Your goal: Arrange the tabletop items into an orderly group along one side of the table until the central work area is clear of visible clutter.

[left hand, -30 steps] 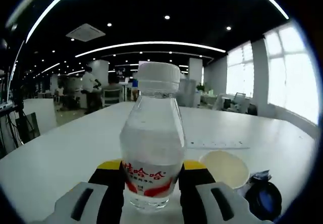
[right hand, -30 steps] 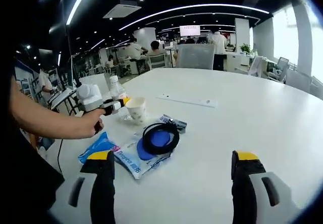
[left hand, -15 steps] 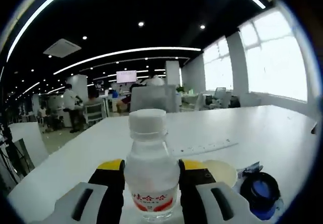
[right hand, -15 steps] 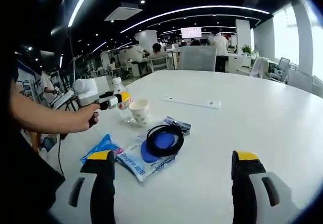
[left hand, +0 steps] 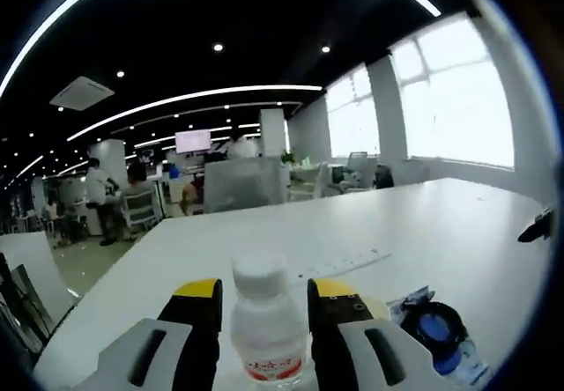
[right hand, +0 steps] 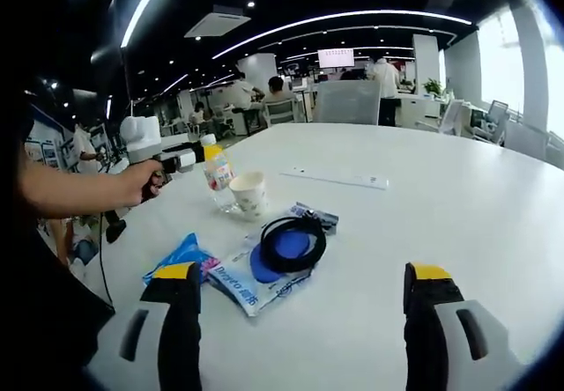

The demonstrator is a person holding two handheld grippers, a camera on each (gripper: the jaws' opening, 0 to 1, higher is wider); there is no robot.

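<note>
White table point(left hand: 441, 224), bottle point(left hand: 267, 334) between jaws

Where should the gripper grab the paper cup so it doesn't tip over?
Grab the paper cup around its side wall, coming level from its open side, the one facing away from the bottle. It stands upright on the table with its mouth up, and the bottle stands close on its other side, so that side looks crowded.
</note>
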